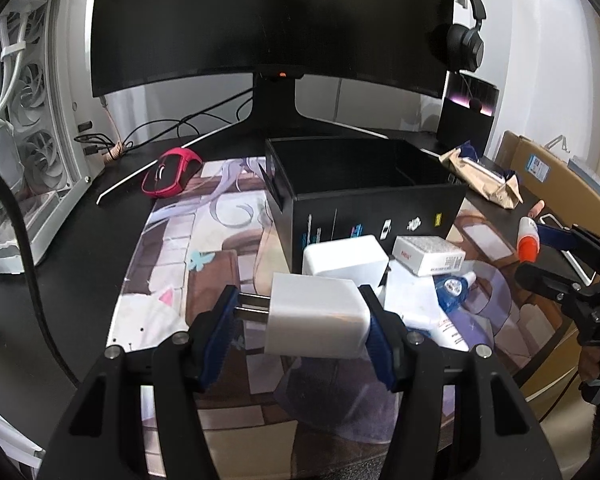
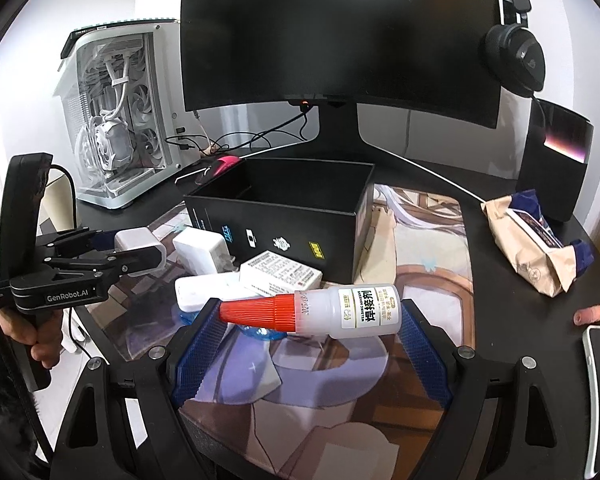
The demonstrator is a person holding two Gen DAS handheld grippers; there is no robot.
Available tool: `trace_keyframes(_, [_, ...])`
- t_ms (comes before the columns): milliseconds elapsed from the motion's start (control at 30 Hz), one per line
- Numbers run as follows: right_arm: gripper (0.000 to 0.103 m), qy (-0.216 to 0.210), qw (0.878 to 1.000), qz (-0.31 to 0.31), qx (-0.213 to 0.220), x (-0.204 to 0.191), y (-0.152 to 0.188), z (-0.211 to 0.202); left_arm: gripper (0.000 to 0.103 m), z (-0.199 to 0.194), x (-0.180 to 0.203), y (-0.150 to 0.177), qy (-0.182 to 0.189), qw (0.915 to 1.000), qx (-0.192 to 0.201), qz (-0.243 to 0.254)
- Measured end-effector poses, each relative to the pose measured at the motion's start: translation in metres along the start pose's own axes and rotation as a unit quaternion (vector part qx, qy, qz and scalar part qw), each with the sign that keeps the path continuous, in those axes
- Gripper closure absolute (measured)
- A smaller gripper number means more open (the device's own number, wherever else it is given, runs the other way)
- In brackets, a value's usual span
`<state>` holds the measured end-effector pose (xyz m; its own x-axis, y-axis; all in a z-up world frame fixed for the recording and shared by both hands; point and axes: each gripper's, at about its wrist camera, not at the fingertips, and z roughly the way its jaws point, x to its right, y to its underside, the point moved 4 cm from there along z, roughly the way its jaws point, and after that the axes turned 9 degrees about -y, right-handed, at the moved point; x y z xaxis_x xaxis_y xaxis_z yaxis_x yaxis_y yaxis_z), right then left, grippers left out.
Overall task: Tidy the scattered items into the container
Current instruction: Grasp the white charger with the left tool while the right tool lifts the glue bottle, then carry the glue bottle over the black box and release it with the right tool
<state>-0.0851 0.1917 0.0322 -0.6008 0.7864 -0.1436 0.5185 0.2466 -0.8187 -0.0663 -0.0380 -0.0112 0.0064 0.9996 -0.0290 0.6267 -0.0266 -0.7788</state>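
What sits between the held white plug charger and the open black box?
Left wrist view: a larger white power brick lies between the white plug charger in the left gripper and the open black box, close against the box's near wall.

A dark curved monitor (image 2: pixel 340 36) fills the upper centre, a white computer case (image 2: pixel 116 120) stands at left, black headphones (image 2: pixel 516 56) hang upper right, and a red mouse (image 1: pixel 172 176) lies on the bench (image 1: pixel 100 232)
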Motion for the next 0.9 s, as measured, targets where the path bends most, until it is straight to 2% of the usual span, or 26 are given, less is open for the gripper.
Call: trace_keyframes(900, [0.016,-0.002,0.999,-0.036,0.016,-0.001,-0.078,0.014,0.045,0.001,0.001,-0.074,0.025,0.9991,0.034,-0.009])
